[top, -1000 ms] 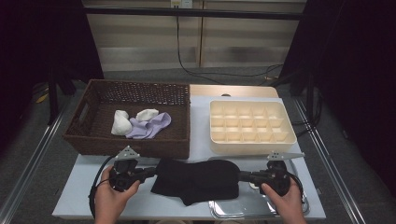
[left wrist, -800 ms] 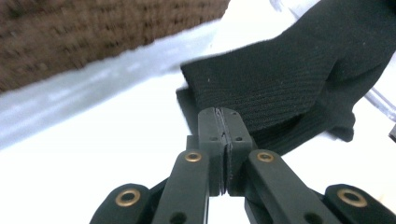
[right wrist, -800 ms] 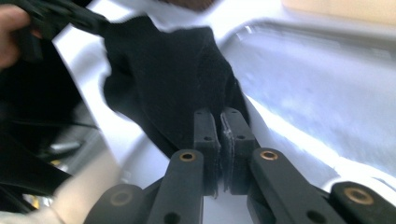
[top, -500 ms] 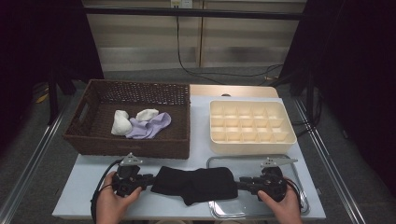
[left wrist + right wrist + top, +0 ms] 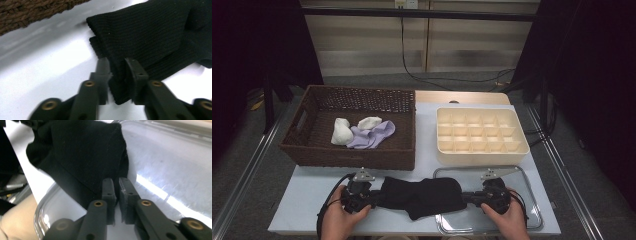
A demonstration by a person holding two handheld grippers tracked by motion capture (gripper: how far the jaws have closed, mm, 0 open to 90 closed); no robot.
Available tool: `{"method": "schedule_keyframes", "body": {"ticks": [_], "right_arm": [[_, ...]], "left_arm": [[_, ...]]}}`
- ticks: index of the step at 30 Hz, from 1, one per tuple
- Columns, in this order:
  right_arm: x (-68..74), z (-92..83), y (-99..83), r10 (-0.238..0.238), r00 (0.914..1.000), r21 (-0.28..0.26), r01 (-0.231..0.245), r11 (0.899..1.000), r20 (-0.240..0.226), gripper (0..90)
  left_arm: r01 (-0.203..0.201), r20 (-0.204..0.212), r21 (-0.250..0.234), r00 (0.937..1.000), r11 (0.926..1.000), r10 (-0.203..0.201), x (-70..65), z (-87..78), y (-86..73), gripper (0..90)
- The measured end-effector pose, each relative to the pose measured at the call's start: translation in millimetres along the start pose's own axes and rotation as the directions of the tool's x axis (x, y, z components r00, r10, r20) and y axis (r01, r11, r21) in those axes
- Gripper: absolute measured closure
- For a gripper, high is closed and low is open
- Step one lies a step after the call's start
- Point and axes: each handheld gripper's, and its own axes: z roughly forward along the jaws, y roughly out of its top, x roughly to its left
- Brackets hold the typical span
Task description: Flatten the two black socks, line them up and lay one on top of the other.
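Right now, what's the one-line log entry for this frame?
left gripper: jaws shut on black sock | right gripper: jaws shut on black sock | sock flat across table, clear lid

Wicker basket (image 5: 312, 150) w/ socks (image 5: 371, 135), divided tray (image 5: 522, 142) — clear lid (image 5: 532, 207)

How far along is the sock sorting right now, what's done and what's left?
Done: nothing yet shows in the cream divider box. In hand: the black socks lie at the table's front edge, the left hand-held gripper clamped on one end, the right hand-held gripper at the other end, over the clear lid. Left: a white sock and lilac socks wait in the wicker basket.
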Motion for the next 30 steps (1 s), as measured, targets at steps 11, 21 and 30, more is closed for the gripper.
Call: {"method": "schedule_keyframes", "body": {"ticks": [11, 21, 30], "right_arm": [[-7.4, 1.7, 11.4, 0.024, 0.9993, -0.060, -0.022, 0.998, 0.030, 82.2], [4.3, -5.0, 21.3, -0.028, 0.9966, -0.109, 0.037, 0.993, 0.077, 57.4], [5.0, 4.0, 24.6, -0.049, 0.9910, -0.106, 0.062, 0.992, 0.125, 84.9]], "left_arm": [[0.014, -0.064, -0.036, 0.9978, 0.9992, -0.017, 7.1, 3.4, 12.7, 81.4], [0.031, -0.058, -0.102, 0.9976, 0.9943, -0.037, 9.1, -4.1, 18.1, 71.6], [0.002, -0.087, -0.045, 0.9962, 0.9990, -0.006, 7.9, 5.4, 21.2, 85.4]]}}
